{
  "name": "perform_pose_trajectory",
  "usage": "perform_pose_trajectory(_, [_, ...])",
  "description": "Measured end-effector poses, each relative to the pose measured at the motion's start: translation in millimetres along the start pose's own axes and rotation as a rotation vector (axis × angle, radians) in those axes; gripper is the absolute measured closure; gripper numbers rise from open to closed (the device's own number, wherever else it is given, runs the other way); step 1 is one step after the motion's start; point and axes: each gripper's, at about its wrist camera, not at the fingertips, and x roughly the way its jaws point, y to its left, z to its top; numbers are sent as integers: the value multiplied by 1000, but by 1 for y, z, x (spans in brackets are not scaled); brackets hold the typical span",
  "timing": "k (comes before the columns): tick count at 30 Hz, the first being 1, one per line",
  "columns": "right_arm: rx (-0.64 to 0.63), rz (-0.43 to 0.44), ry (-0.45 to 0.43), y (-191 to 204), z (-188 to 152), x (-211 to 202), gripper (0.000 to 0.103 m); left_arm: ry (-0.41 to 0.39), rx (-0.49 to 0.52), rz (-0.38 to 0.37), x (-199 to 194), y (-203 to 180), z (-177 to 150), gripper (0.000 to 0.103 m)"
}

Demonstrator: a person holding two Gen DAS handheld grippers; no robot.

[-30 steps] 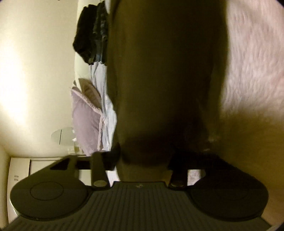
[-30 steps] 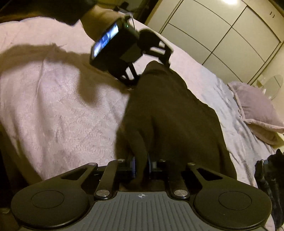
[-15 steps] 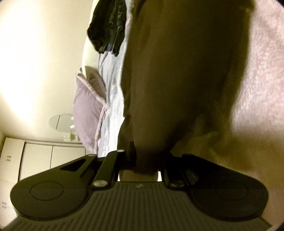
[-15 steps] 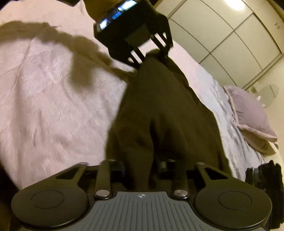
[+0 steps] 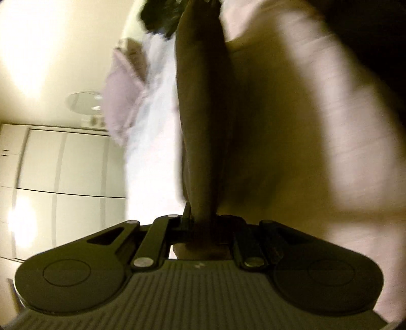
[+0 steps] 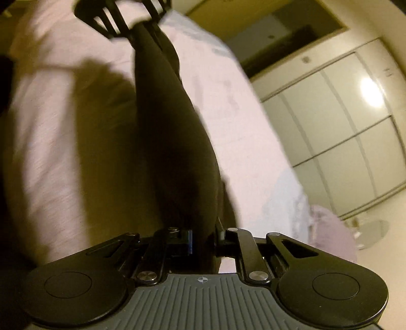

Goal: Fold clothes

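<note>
A dark brown garment [image 5: 203,114] hangs stretched in a narrow band between my two grippers, above the pink bedspread [image 5: 317,101]. In the left wrist view my left gripper [image 5: 203,220] is shut on one end of the cloth, which bunches between the fingers. In the right wrist view my right gripper [image 6: 203,233] is shut on the other end of the garment [image 6: 172,139]. The left gripper [image 6: 142,24] shows at the top of that view, gripping the far end. The bedspread [image 6: 50,127] below carries the garment's shadow. Both views are motion-blurred.
A lilac pillow [image 5: 121,101] lies at the head of the bed, also seen as the pillow [image 6: 330,233]. A dark pile of clothes [image 5: 162,12] sits beyond it. White wardrobe doors [image 6: 342,127] line the wall, and a small round table [image 5: 83,101] stands near them.
The left gripper shut on the garment's end, then rose and pulled away. The cloth went from lying wide on the bed to a taut narrow band. The right gripper rolled and kept its grip.
</note>
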Motion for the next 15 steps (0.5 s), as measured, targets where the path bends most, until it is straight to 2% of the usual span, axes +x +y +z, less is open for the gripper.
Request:
perform_pose_trajectory(3, [59,34,39,21,-26,1,91,5,-92,-46,-20,-32,21,95])
perform_pose_trajectory(6, [120,41,65,34,-44,-6,91,32,-202,-63,-29,-40,26,92])
perform_pose_trajectory(7, [143,38,72,34,-48,-11,91,35,-251,-81,-35,-35,19,87])
perform_pose_trajectory(12, [253,4,93,14,-57,-39,87,33,-469,-158,-57,-5,2,82])
perform_pose_trajectory(15, [402,-19,55,-5,-57,-50,84,5,-659,-195,-80,17,-31,82])
